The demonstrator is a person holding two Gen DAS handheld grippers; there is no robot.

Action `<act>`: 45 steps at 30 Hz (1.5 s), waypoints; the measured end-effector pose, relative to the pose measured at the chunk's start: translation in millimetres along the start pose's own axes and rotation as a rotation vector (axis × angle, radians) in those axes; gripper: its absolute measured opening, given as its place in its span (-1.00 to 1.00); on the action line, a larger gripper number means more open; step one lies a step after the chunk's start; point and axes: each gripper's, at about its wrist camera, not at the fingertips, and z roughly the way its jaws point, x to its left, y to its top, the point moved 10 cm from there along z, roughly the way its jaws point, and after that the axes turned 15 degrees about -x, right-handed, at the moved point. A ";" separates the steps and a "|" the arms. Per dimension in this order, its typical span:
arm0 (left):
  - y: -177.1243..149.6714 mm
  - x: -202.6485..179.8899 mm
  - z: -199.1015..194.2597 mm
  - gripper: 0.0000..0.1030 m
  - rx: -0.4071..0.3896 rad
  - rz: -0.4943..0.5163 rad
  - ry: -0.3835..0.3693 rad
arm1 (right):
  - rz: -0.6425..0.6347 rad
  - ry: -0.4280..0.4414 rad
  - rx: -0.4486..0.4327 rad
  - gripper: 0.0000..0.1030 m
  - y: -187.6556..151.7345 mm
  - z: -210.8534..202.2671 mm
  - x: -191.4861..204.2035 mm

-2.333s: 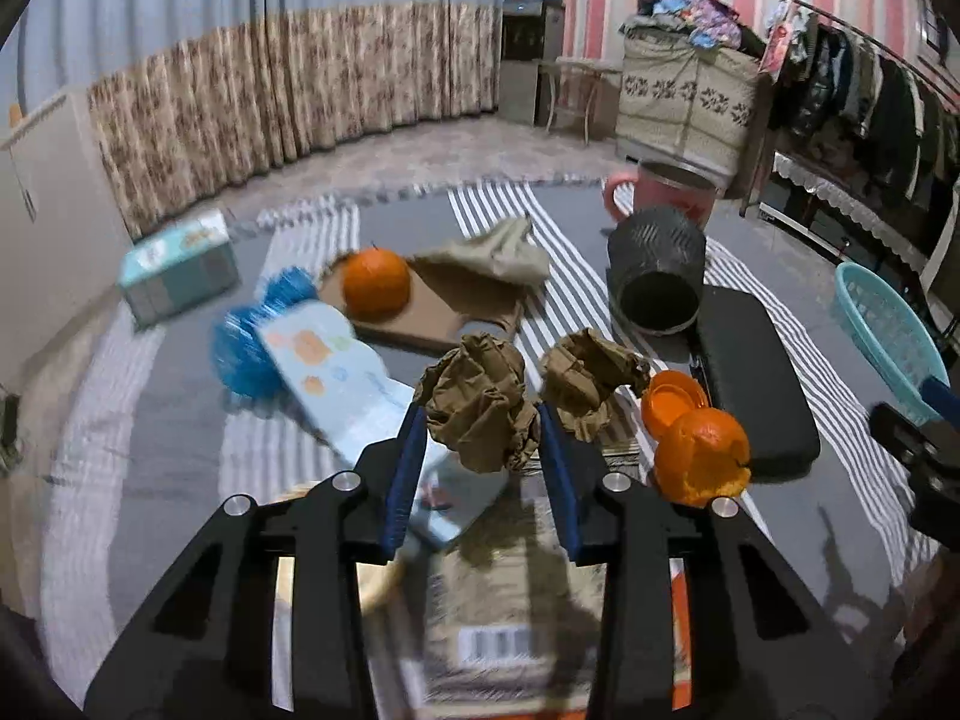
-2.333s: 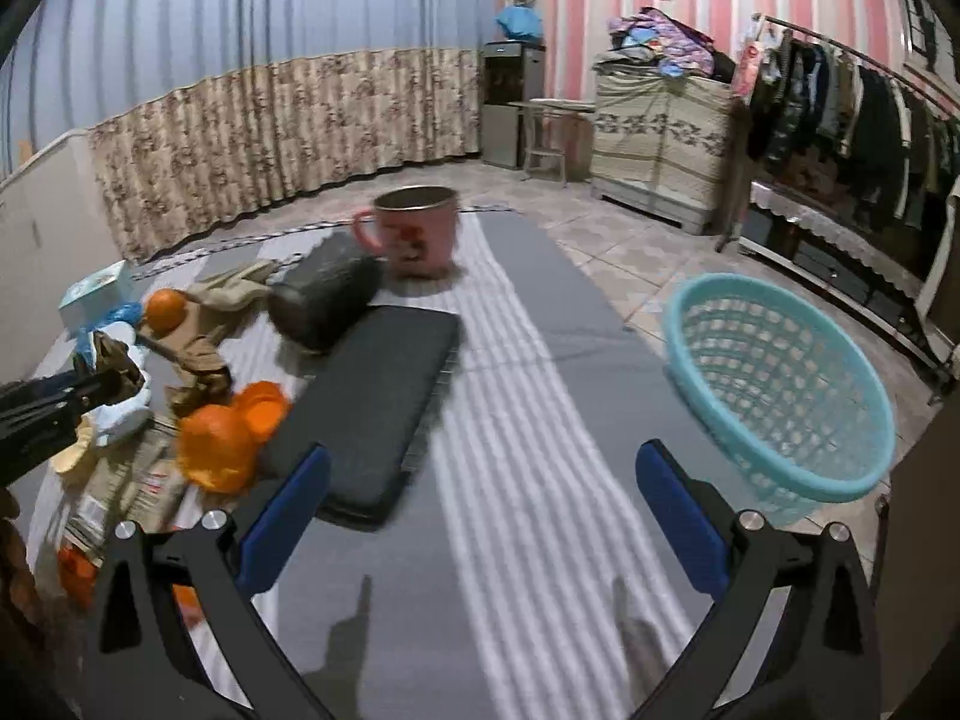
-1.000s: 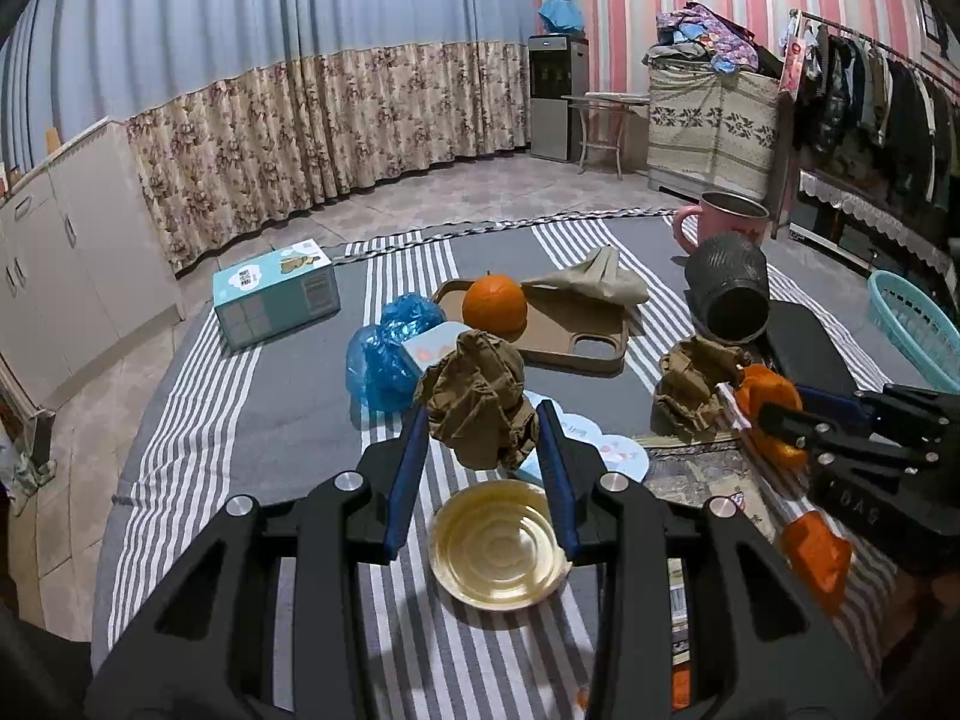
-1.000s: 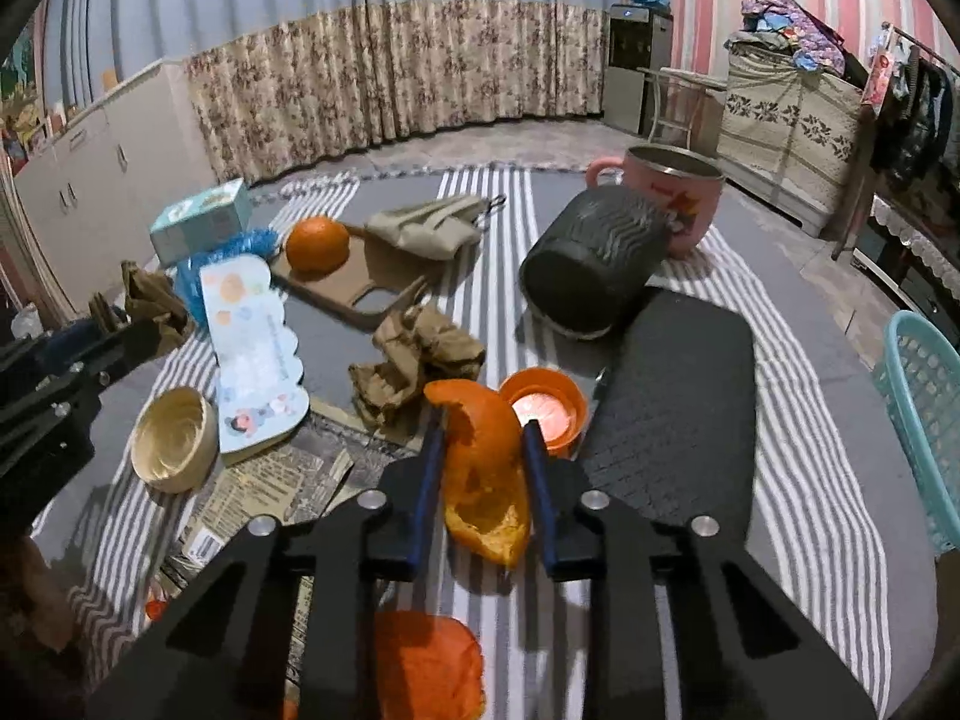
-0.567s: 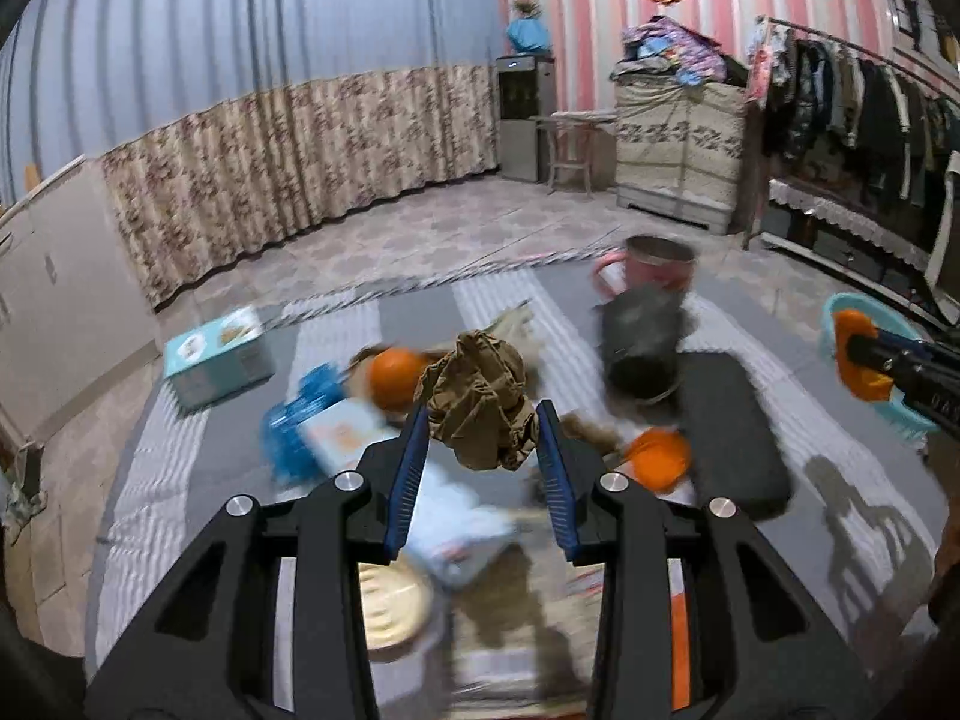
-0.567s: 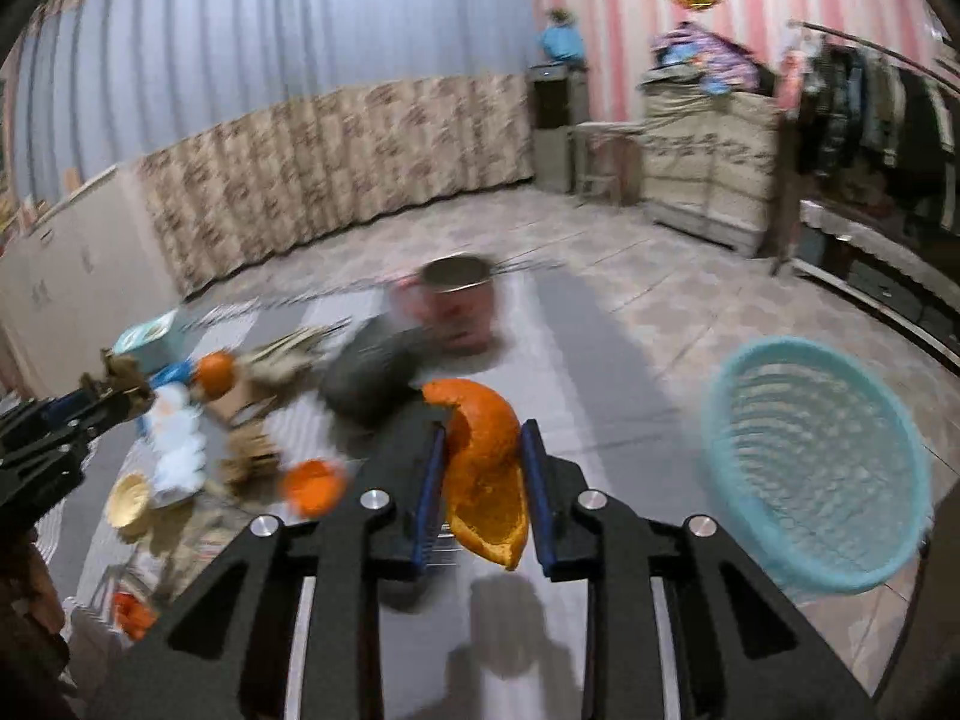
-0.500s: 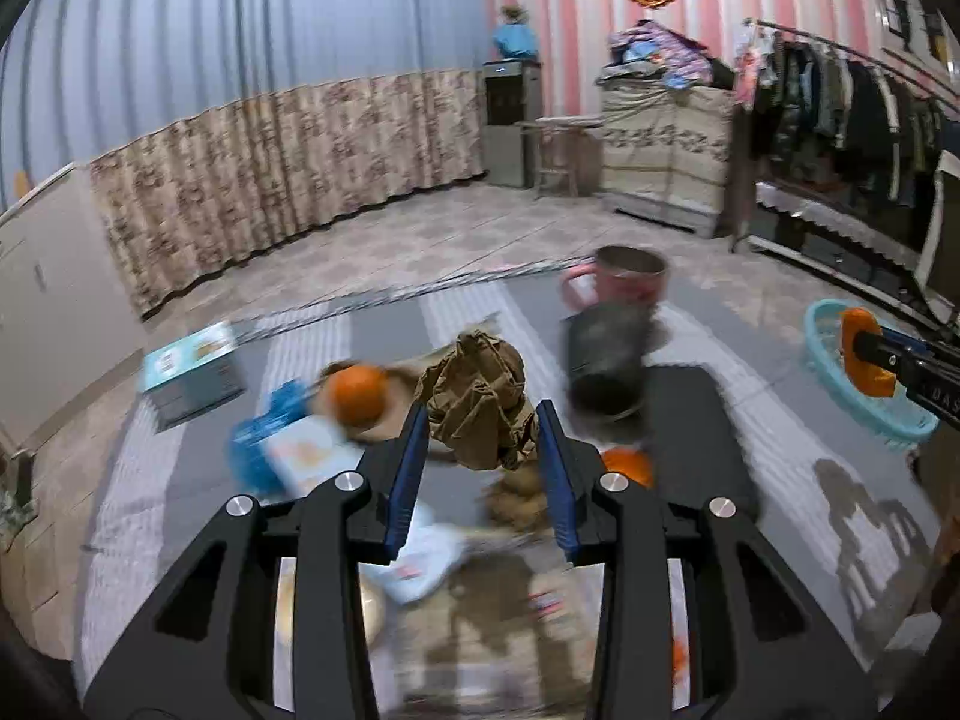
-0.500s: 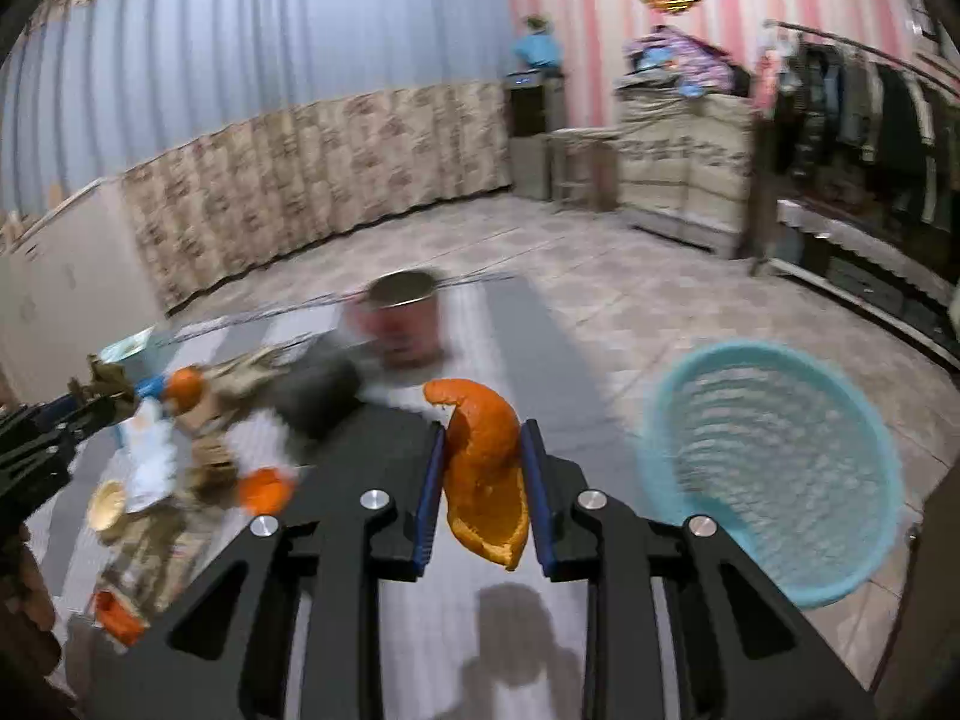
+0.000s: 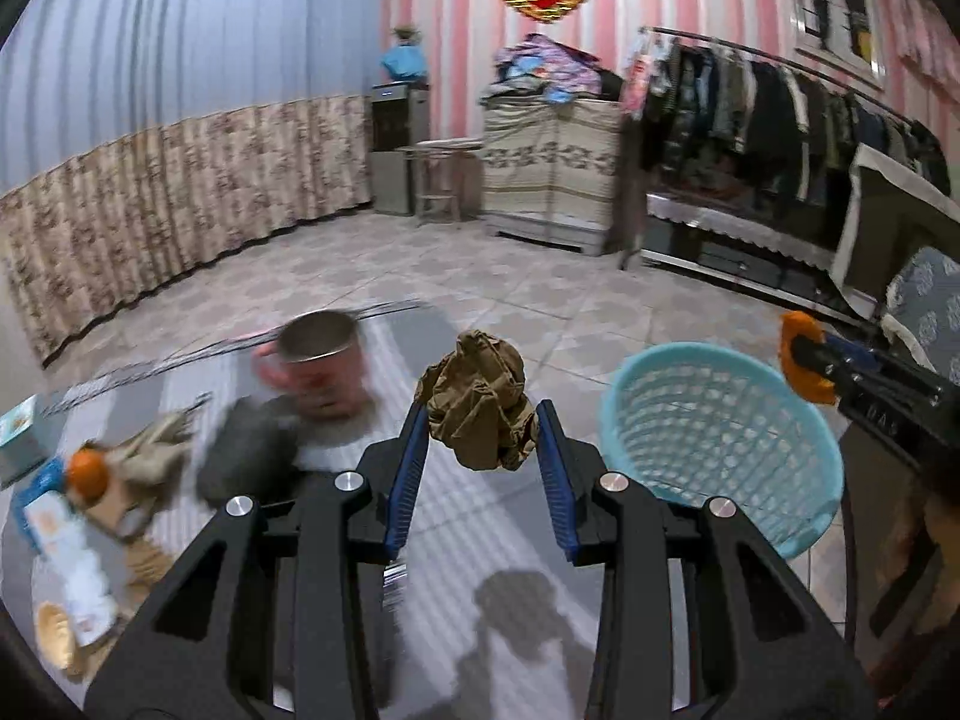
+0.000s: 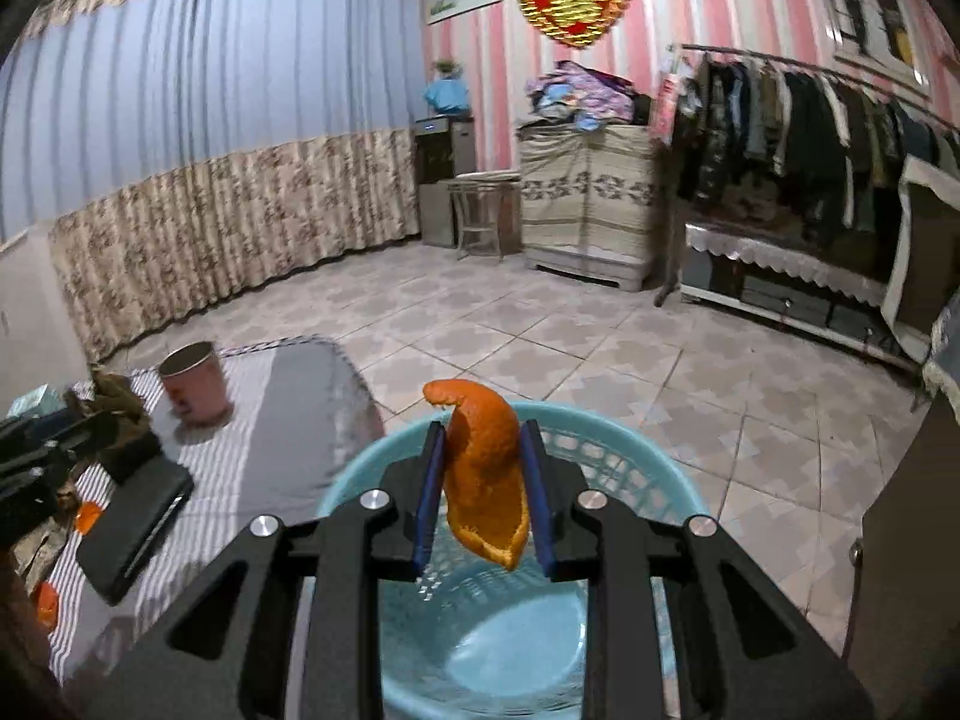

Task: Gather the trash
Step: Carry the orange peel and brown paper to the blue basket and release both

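Note:
My left gripper [image 9: 482, 444] is shut on a crumpled brown paper ball [image 9: 478, 399], held above the striped table, left of the light-blue plastic basket [image 9: 720, 438]. My right gripper [image 10: 482, 480] is shut on a curled orange peel [image 10: 487, 474] and holds it directly over the open basket [image 10: 504, 648], whose inside looks empty. The right gripper with the peel also shows in the left wrist view [image 9: 807, 360], above the basket's far right rim. The left gripper with the paper ball shows at the left edge of the right wrist view [image 10: 114, 402].
On the grey striped tablecloth [image 9: 468, 516] stand a pink mug [image 9: 318, 360], a dark cylinder lying on its side [image 9: 249, 456], an orange [image 9: 88, 468], a black flat case [image 10: 135, 525] and more litter at the far left. The basket sits at the table's right end, tiled floor beyond.
Both grippers have swung right, away from the litter toward the basket. The right gripper now hangs over the basket with the peel; the left follows with the paper ball.

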 end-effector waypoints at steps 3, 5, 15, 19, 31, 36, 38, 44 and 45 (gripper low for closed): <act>-2.3 -37.0 19.1 -0.31 -0.004 0.030 -0.035 | 0.034 -0.026 0.019 -0.50 -13.5 5.2 -26.6; -4.5 -61.5 34.0 -0.31 0.005 0.028 -0.063 | 0.032 -0.064 0.027 -0.50 -19.5 8.5 -43.1; -11.8 -118.5 78.2 0.24 0.043 0.062 -0.123 | 0.115 -0.126 0.039 -0.50 -32.8 14.4 -95.7; -11.5 -100.9 72.1 0.51 0.037 0.050 -0.086 | 0.109 -0.129 0.047 -0.49 -36.4 19.2 -93.1; 9.6 -19.7 29.9 0.87 -0.030 0.019 0.052 | 0.061 -0.082 0.064 0.35 -53.8 35.7 -36.3; 8.5 11.1 10.3 0.89 -0.039 -0.008 0.084 | 0.010 -0.129 0.046 0.72 -53.0 28.5 -32.0; 5.8 23.3 1.2 0.89 -0.042 -0.008 0.101 | -0.018 -0.155 0.030 0.77 -49.8 23.7 -32.2; 1.2 81.2 -30.8 0.89 -0.038 -0.010 0.169 | -0.029 -0.115 0.000 0.78 -31.0 3.4 2.0; 0.4 91.7 -35.3 0.89 -0.038 -0.009 0.181 | -0.031 -0.104 -0.002 0.78 -27.9 1.5 8.6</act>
